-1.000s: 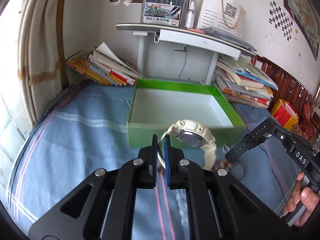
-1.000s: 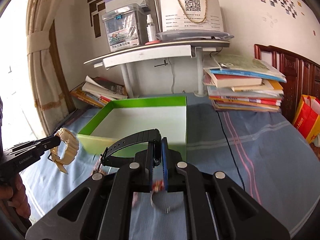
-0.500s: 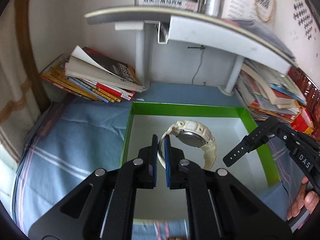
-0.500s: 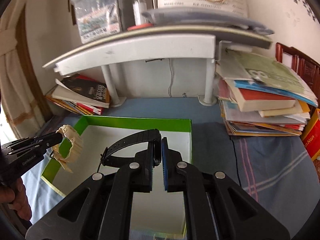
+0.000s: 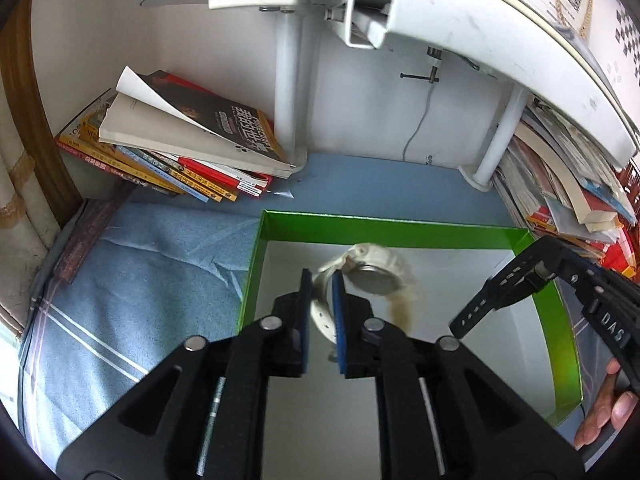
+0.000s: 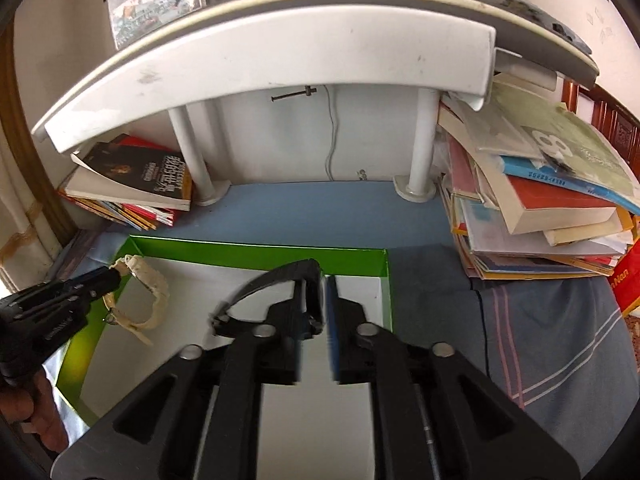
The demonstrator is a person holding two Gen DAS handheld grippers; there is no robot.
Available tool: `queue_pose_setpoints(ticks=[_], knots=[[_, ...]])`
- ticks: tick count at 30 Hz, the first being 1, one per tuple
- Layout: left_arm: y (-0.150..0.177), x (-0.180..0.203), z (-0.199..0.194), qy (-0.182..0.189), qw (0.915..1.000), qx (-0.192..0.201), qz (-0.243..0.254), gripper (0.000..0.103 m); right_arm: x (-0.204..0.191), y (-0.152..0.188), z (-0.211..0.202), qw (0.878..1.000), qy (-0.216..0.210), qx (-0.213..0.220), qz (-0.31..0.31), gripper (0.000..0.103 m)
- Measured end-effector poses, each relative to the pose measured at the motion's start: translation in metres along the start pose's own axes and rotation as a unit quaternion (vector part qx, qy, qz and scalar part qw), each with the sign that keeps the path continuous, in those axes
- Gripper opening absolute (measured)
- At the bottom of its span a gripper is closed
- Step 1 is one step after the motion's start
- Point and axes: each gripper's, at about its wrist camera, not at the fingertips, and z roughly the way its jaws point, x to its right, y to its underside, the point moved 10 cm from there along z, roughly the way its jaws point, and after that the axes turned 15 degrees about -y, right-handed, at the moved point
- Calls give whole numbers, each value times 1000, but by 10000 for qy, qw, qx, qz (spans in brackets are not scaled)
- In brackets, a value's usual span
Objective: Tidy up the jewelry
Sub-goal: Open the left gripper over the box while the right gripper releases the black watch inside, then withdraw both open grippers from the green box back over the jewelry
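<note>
Both grippers hang over a green box (image 5: 380,226) with a white floor. My left gripper (image 5: 321,278) has its jaws opening. The strap of a cream watch (image 5: 374,280) stands loose between the blue pads, blurred, with a gap on its left side. In the right wrist view the left gripper (image 6: 114,274) is at the box's left wall (image 6: 260,254), the cream watch (image 6: 150,288) dangling at its tip. My right gripper (image 6: 316,286) is also opening. A black watch (image 6: 272,280) leans on its left pad, blurred. The black watch's strap (image 5: 492,300) shows at the right gripper (image 5: 536,272) too.
A white shelf (image 6: 280,68) overhangs the far end of the blue cloth (image 5: 140,280). Book stacks lie on the left (image 5: 180,152) and on the right (image 6: 540,208). A person's fingers (image 5: 608,412) hold the right gripper's handle.
Both grippers moved forward from in front of the box to over its inside. Their pads, pressed on the watch straps before, now stand apart, and both watches blur.
</note>
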Motion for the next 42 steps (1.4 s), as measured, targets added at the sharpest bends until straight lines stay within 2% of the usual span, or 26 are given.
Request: queue_pose_setpoints(ticks=[1, 2, 4, 5, 8, 11, 13, 15, 19, 22, 28, 30, 37, 42], knots=[[-2, -2, -3, -6, 10000, 63, -71, 31, 2, 2, -1, 10000, 43, -20, 30, 45], [-6, -8, -9, -68, 9996, 229, -177, 58, 2, 2, -5, 10000, 13, 56, 51, 51], [-12, -15, -25, -98, 9980, 550, -288, 72, 2, 0, -22, 9994, -31, 349, 31, 58], [-13, -19, -35, -88, 9971, 684, -307, 72, 3, 0, -31, 9990, 0, 446, 9, 63], [-8, -34, -67, -15, 9958, 846, -351, 73, 6, 4, -71, 9966, -115, 813, 52, 65], [5, -53, -110, 38, 9924, 1154, -433, 79, -4, 11, -122, 9922, -145, 1237, 6, 70], [25, -66, -141, 132, 9898, 1323, -505, 82, -11, 20, -155, 9878, -239, 1537, 47, 80], [47, -76, -167, 179, 9879, 1433, -565, 87, -20, 37, -189, 9830, -276, 1812, 93, 82], [98, -78, -204, 227, 9876, 1487, -457, 88, -38, 77, -227, 9803, -431, 1922, 155, 84], [129, -76, -220, 106, 9876, 1537, -309, 88, -52, 112, -241, 9821, -421, 1836, 97, 85], [192, -63, -234, 277, 9906, 1323, -200, 88, -72, 177, -242, 9873, -111, 1546, -350, 85], [208, -61, -233, 238, 9916, 1262, -156, 88, -69, 193, -242, 9884, -124, 1496, -234, 85], [250, -54, -235, 345, 9936, 1075, -29, 88, -72, 221, -247, 9893, -188, 1435, -198, 85], [255, -53, -235, 347, 9940, 1042, -3, 88, -76, 230, -246, 9900, -233, 1377, -199, 85]])
